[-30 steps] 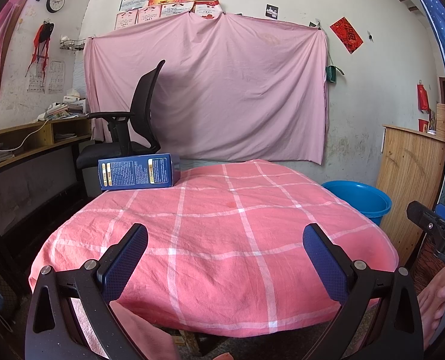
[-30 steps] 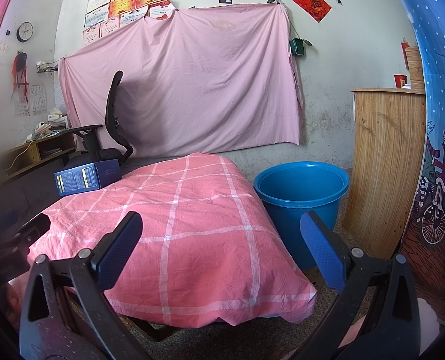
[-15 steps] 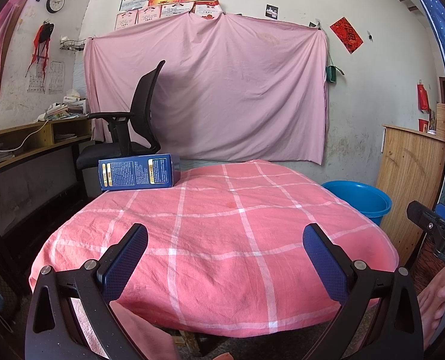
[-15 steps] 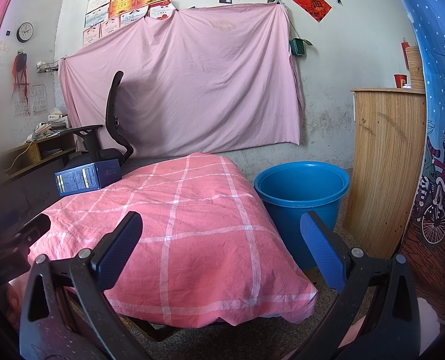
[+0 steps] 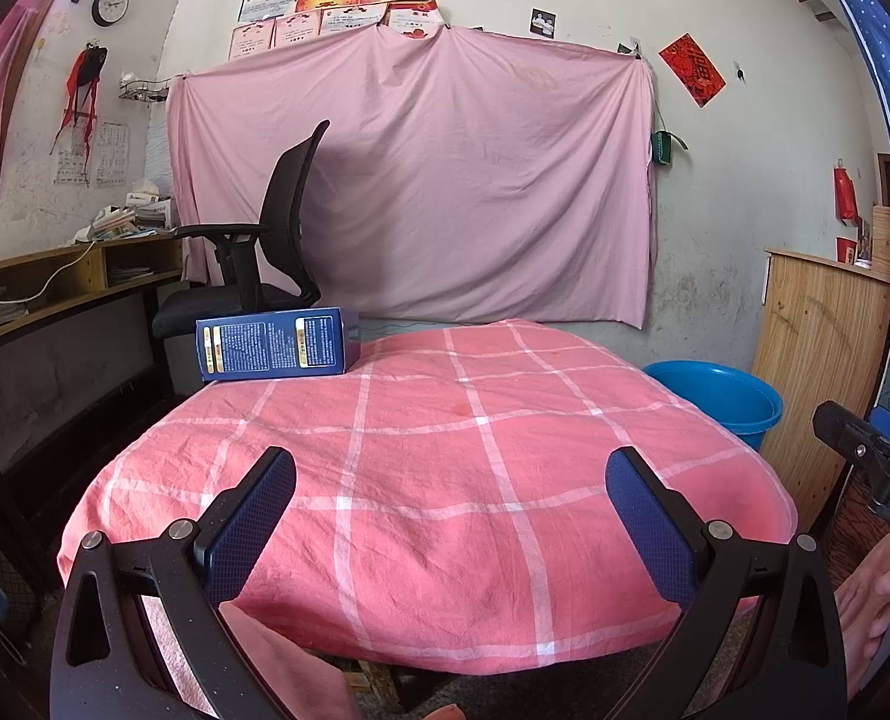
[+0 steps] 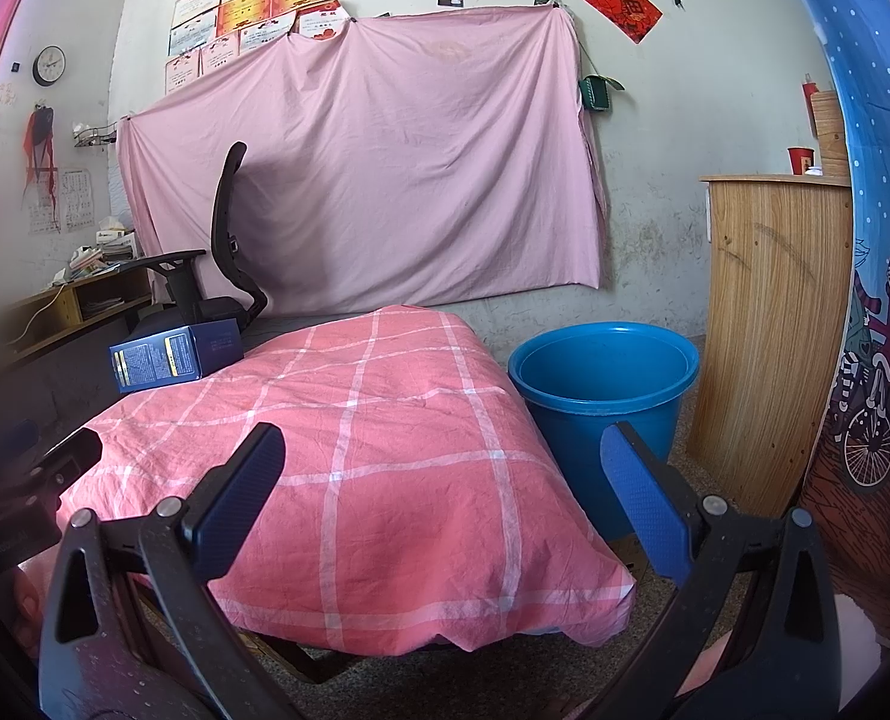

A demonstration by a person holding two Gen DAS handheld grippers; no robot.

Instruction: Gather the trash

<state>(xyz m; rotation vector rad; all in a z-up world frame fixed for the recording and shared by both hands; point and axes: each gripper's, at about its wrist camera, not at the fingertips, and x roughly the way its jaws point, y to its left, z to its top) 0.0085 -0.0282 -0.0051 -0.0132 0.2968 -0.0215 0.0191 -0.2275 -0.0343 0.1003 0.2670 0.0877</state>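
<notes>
A dark blue carton (image 5: 276, 346) lies on its side at the far left corner of a table under a pink checked cloth (image 5: 445, 456); it also shows in the right wrist view (image 6: 174, 354). A blue plastic bucket (image 6: 604, 387) stands on the floor right of the table, also seen in the left wrist view (image 5: 721, 399). My left gripper (image 5: 451, 480) is open and empty, near the table's front edge, well short of the carton. My right gripper (image 6: 441, 450) is open and empty, off the table's front right.
A black office chair (image 5: 264, 264) stands behind the carton, beside a wooden desk (image 5: 54, 282) at the left. A wooden cabinet (image 6: 769, 324) stands right of the bucket. A pink sheet (image 5: 420, 180) hangs on the back wall.
</notes>
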